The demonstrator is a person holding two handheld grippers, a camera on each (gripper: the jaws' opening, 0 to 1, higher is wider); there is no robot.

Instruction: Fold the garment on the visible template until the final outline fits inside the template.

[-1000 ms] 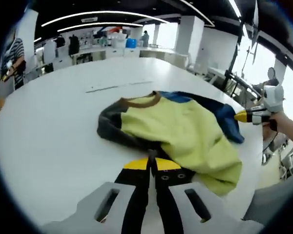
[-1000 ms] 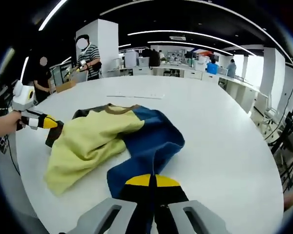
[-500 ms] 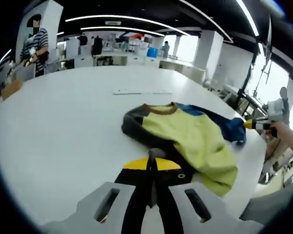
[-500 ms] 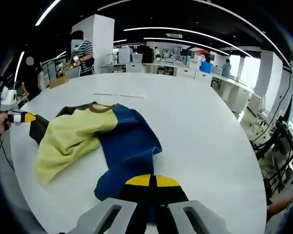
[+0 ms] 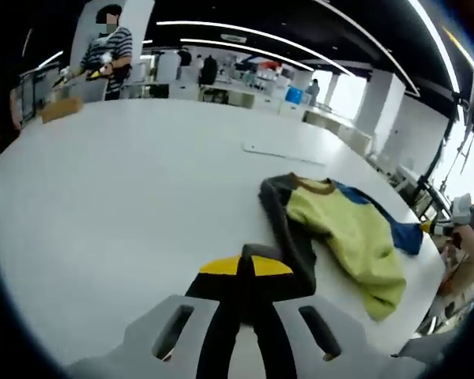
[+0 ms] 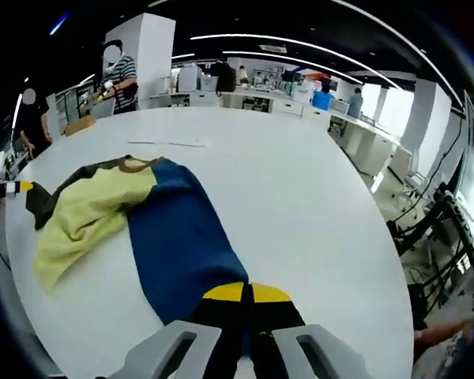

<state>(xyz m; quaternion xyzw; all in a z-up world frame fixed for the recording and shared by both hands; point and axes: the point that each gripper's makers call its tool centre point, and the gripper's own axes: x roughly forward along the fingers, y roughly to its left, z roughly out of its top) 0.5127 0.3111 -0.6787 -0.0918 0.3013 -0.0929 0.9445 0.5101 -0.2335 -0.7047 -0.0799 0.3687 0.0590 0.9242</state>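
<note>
A garment lies stretched across the white table (image 5: 118, 189): yellow body (image 5: 355, 237), brown collar (image 5: 312, 187), dark grey sleeve (image 5: 288, 237), blue sleeve (image 5: 395, 229). My left gripper (image 5: 245, 264) is shut on the end of the grey sleeve. In the right gripper view the blue sleeve (image 6: 182, 237) runs straight to my right gripper (image 6: 245, 294), which is shut on it. The yellow body (image 6: 83, 213) lies left of it. The right gripper (image 5: 441, 229) appears at the far right of the left gripper view, the left gripper (image 6: 12, 188) at the far left of the right gripper view. A thin pale strip (image 5: 283, 153) (image 6: 167, 143) lies beyond the garment.
A person in a striped shirt (image 5: 107, 51) (image 6: 118, 75) stands past the table's far edge beside a cardboard box (image 5: 59, 109) (image 6: 79, 124). Desks and equipment line the back of the room. The table edge (image 6: 395, 260) runs close on the right.
Both grippers have drawn apart while staying shut on the sleeves. The bunched garment has been pulled out, with the blue sleeve and the grey sleeve now stretched long.
</note>
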